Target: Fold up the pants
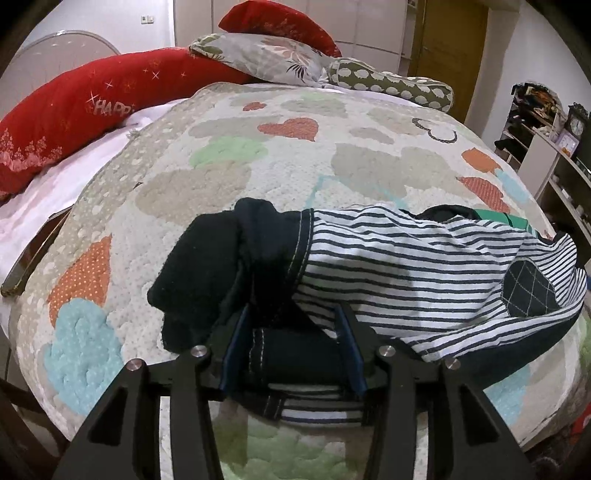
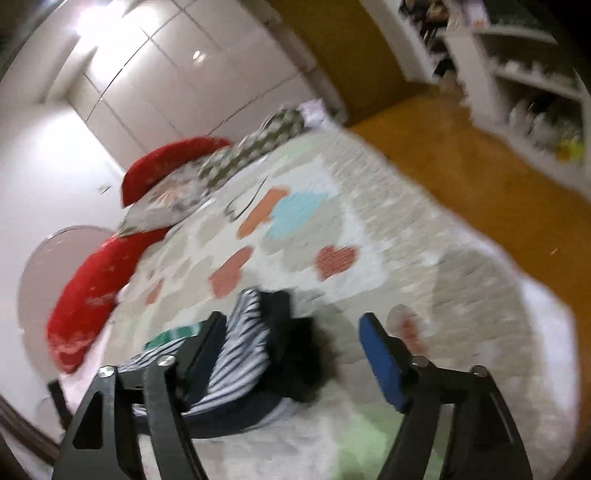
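Pants (image 1: 406,266): striped, dark cuffs, bunched on the bed's quilt (image 1: 221,166).
Left hand-held gripper (image 1: 291,328): partly open — dark cuff fabric between its pads, seemingly gripped.
Right hand-held gripper (image 2: 291,325): jaws wide, nothing held — blurred view, pants beneath.

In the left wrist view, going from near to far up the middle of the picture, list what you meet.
left gripper → striped pants → heart-patterned quilt → floral pillow → red pillow
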A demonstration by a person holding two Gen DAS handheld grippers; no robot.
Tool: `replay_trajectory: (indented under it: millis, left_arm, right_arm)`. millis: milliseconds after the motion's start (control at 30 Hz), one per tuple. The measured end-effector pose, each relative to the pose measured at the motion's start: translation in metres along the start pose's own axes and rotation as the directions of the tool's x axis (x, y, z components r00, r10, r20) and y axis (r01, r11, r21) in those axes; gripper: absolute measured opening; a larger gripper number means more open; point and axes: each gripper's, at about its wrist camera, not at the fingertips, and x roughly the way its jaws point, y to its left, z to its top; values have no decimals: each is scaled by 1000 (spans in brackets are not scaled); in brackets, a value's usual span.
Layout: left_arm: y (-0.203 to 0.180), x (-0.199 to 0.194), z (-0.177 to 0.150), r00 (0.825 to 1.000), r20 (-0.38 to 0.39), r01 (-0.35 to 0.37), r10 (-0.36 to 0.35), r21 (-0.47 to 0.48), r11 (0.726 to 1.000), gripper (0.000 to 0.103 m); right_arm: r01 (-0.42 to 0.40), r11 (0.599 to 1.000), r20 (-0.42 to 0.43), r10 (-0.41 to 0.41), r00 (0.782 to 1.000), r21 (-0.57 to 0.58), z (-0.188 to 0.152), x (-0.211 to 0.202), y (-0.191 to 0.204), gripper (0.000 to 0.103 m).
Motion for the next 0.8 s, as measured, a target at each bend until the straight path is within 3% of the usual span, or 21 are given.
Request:
replay_trajectory:
  millis: [100, 133, 167, 200, 267, 367, 433, 500, 533, 600, 667, 733, 800]
  left_arm:
    - [0, 0, -1, 1000, 10, 0, 0, 2, 1000, 46]
    - [0, -1, -1, 1000, 12, -1, 1, 0, 1000, 46]
    - [0, -2, -1, 1000, 12, -4, 5, -6, 1000, 46]
    - [-1, -3, 0, 1000, 12, -9, 9, -11, 1000, 46]
    - [-4, -5, 3, 1000, 16, -17, 17, -14, 1000, 46]
    - [-14, -6, 7, 1000, 26, 3, -3, 1, 1000, 46]
    - [-21, -4, 7, 1000, 23, 9, -9, 18, 1000, 46]
    - [-27, 2, 3, 999, 18, -29, 28, 35, 999, 48]
    - [-28, 3, 2, 999, 21, -38, 37, 43, 998, 48]
    - [-29, -1, 2, 999, 11, -41, 40, 59, 997, 48]
    - [-24, -13, 3, 1000, -9, -12, 12, 42, 999, 48]
    - [-20, -36, 6, 998, 17, 58, -58, 4, 998, 48]
    - [-25, -50, 11, 994, 52, 95, -95, 10, 995, 50]
  right_arm:
    - [36, 999, -121, -39, 992, -30, -2, 45, 9, 84]
    - [41, 998, -160, -48, 986, -47, -4, 58, 12, 78]
    - [31, 998, -187, -42, 981, -61, -6, 68, 17, 43]
    - [19, 998, -200, -29, 979, -54, -6, 72, 20, 27]
    - [-72, 997, -176, 73, 982, 10, 4, 63, 21, 21]
    - [-113, 994, -81, 113, 990, 1, 18, 36, 28, 20]
    - [-95, 995, -41, 94, 995, -30, 20, 20, 30, 20]
    - [-60, 997, -29, 59, 998, -48, 15, 13, 26, 23]
    - [-26, 998, -45, 23, 999, -66, 11, 16, 23, 25]
    - [119, 986, -60, -126, 990, -113, 7, 27, 17, 38]
    - [271, 955, -8, -274, 962, -123, 7, 22, 8, 39]
    - [284, 957, 49, -281, 958, -63, 16, 4, -3, 41]
    - [232, 972, 107, -228, 968, -22, 26, -16, -5, 41]
